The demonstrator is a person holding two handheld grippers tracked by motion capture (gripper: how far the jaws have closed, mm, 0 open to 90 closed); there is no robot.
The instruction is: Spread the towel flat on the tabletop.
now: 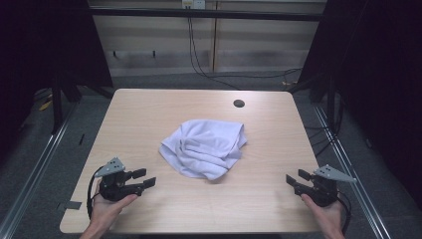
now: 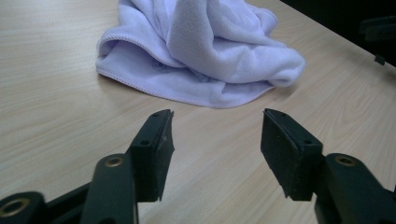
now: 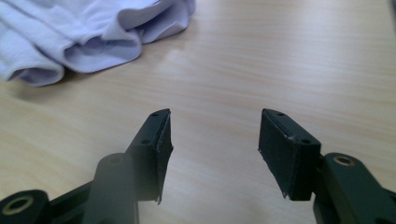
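A crumpled white towel (image 1: 205, 147) lies in a loose heap at the middle of the wooden table (image 1: 149, 109). My left gripper (image 1: 144, 178) rests near the front left corner, held in a hand, pointing right toward the towel, open with nothing between its jaws. In the left gripper view the towel (image 2: 201, 51) lies a short way ahead of the left gripper (image 2: 215, 133). My right gripper (image 1: 296, 178) sits near the front right corner, pointing left, open and empty. In the right gripper view the towel (image 3: 84, 32) is at the upper left, apart from the right gripper (image 3: 214, 135).
A dark round hole (image 1: 239, 103) is in the table's far right part. Metal rails (image 1: 40, 159) run along both sides of the table on the floor. Cables (image 1: 199, 64) hang behind the far edge.
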